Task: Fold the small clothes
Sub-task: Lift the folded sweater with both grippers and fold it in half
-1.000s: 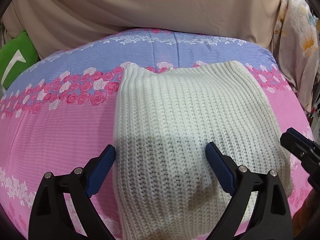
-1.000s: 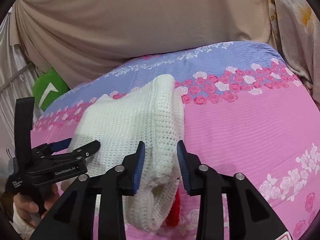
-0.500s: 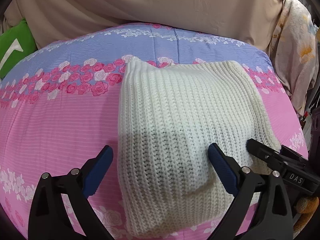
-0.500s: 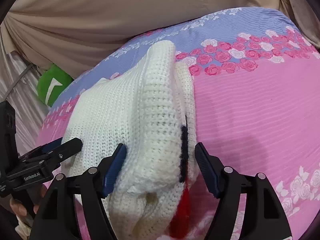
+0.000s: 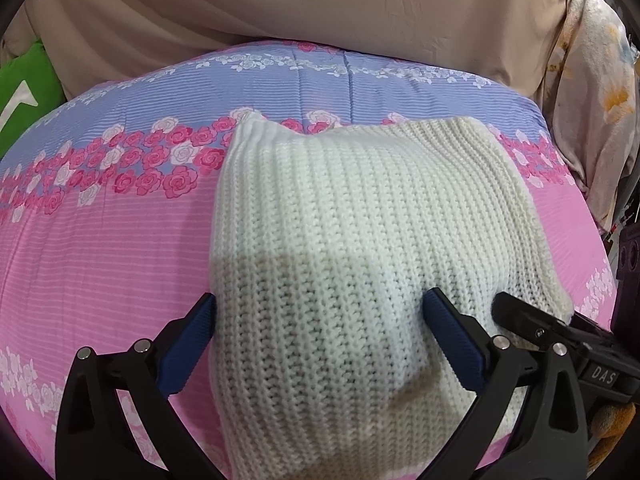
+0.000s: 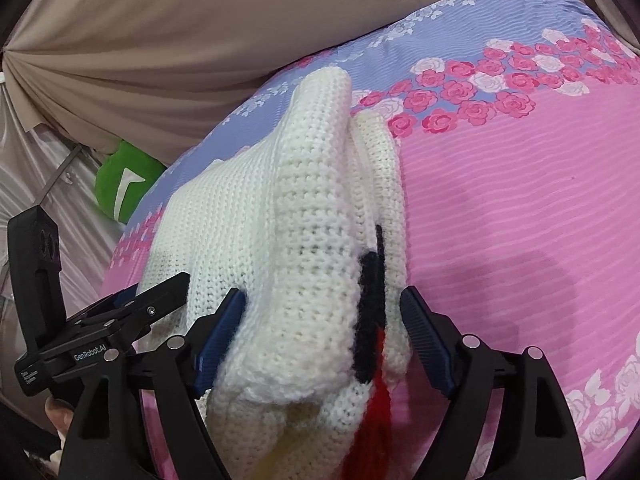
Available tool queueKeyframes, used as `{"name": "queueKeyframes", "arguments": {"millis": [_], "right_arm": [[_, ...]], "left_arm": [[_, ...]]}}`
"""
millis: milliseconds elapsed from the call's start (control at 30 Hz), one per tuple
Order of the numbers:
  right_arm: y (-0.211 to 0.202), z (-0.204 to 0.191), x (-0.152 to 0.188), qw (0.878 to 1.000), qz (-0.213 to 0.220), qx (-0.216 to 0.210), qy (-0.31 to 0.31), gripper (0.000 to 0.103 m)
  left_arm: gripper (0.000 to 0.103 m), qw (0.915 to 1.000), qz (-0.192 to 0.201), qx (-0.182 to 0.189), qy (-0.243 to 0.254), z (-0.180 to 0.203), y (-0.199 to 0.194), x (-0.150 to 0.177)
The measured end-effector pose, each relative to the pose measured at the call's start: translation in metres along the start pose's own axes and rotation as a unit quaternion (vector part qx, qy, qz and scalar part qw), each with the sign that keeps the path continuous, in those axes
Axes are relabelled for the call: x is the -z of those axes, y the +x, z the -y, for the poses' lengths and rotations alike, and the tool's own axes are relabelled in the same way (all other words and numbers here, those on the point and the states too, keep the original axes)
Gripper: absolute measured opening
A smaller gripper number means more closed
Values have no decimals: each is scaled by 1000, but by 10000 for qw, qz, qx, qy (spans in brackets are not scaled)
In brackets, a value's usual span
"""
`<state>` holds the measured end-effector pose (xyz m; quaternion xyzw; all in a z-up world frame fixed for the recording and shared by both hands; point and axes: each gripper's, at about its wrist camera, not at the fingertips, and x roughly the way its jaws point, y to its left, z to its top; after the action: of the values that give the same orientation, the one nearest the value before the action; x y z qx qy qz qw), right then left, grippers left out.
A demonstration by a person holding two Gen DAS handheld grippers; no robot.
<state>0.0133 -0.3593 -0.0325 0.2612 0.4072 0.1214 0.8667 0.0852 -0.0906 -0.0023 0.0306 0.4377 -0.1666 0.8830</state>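
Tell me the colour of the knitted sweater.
Cream white sweater, best seen in the left wrist view.

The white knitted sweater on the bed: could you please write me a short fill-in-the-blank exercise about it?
1. The sweater lies on a flowered bedspread that is pink and ____.
2. Both the left gripper and the right gripper are ____.
3. Beside the black yarn on the sweater's edge is ____ yarn.

Missing words: blue; open; red
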Motion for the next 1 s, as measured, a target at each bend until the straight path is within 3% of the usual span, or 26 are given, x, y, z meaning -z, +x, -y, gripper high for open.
{"name": "queueKeyframes", "arguments": {"millis": [133, 267, 333, 367, 400, 433, 467, 533, 667, 733, 767, 833, 933, 1000], "right_arm": [[3, 4, -2, 10000, 10, -82, -10, 81], [4, 5, -4, 9998, 14, -195, -12, 80], [5, 7, -6, 9996, -18, -270, 2, 76], [5, 9, -8, 9995, -32, -327, 21, 68], [4, 8, -9, 9993, -25, -364, 28, 59], [1, 5, -10, 9994, 14, -345, -13, 53], [-4, 0, -10, 9995, 75, -307, -64, 45], [-17, -8, -11, 9993, 227, -268, -153, 39], [-21, -3, -10, 9996, 101, -227, -96, 41], [-13, 2, -6, 9999, 24, -125, -49, 50], [-11, 3, -4, 9998, 24, -191, 16, 58], [-10, 3, -4, 9999, 43, -163, -8, 62], [-4, 6, -4, 9996, -28, -255, 98, 70], [3, 11, -5, 9985, -98, -478, 254, 73]], "left_arm": [[98, 9999, 20, 154, -56, -3, 4, -3], [97, 9981, 48, 603, -141, -8, 3, -6], [85, 9972, 108, 729, -140, -9, 0, -8], [78, 9972, 150, 722, -123, -9, -2, -9], [61, 9974, 207, 687, -49, -7, -6, -10], [52, 9972, 249, 705, -9, -6, -11, -12], [48, 9968, 278, 756, 20, -5, -16, -14], [43, 9963, 301, 787, 174, -1, -24, -17], [50, 9975, 196, 523, 433, 5, -26, -13], [68, 9985, 136, 409, 350, -3, -19, -11], [72, 9990, 81, 342, 281, -8, -13, -10], [92, 9992, -28, 382, 79, -18, -6, -9], [97, 9946, -305, 920, -375, -36, 10, -10], [97, 9845, -550, 1492, -743, -47, 26, -10]]}}
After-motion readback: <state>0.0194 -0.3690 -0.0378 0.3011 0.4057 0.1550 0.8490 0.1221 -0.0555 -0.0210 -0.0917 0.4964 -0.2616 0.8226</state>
